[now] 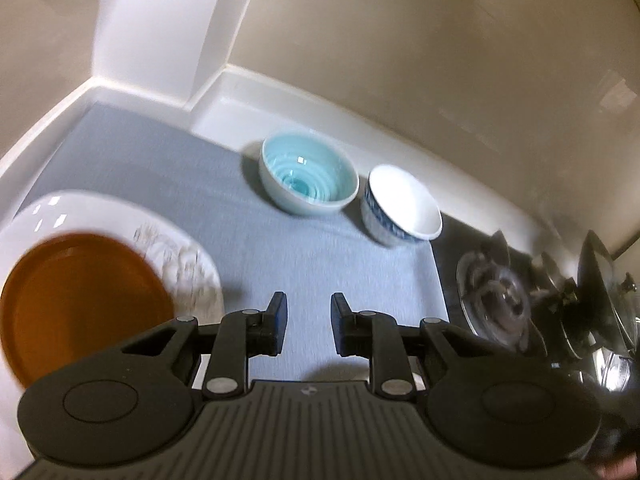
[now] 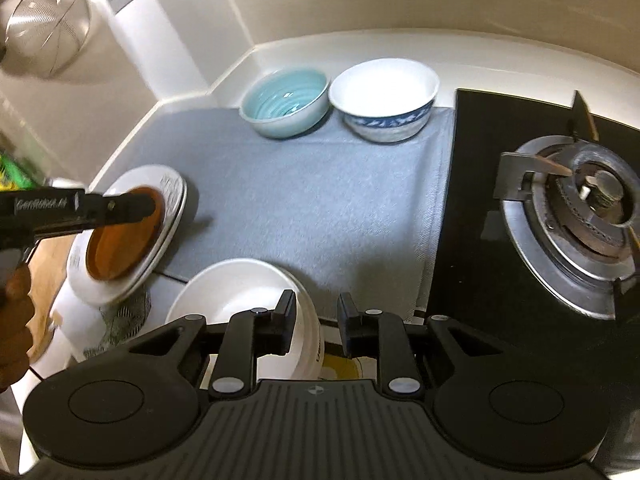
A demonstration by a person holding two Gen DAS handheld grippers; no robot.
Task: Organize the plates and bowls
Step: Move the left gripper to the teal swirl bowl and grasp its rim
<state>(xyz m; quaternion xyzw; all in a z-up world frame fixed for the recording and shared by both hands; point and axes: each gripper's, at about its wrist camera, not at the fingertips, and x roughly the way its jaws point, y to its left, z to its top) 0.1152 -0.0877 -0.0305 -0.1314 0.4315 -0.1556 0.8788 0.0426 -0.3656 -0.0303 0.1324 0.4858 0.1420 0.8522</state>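
Note:
A brown plate (image 1: pixel 80 300) lies on a larger white patterned plate (image 1: pixel 188 260) at the left of the grey mat (image 1: pixel 300 248). A light-blue bowl (image 1: pixel 308 178) and a white bowl with a blue pattern (image 1: pixel 400 208) stand side by side at the back. My left gripper (image 1: pixel 309 326) is open and empty over the mat, right of the plates; in the right wrist view it reaches in over the brown plate (image 2: pixel 124 240). My right gripper (image 2: pixel 316 322) is open, with a white bowl (image 2: pixel 240 296) just below its left finger. The back bowls also show there (image 2: pixel 286 102) (image 2: pixel 384 98).
A gas stove burner (image 2: pixel 576 216) on black glass lies right of the mat, and shows in the left view (image 1: pixel 496 296). White walls and a column close the back corner. A metal strainer (image 2: pixel 48 28) hangs top left. A wooden board (image 2: pixel 48 272) lies at the left.

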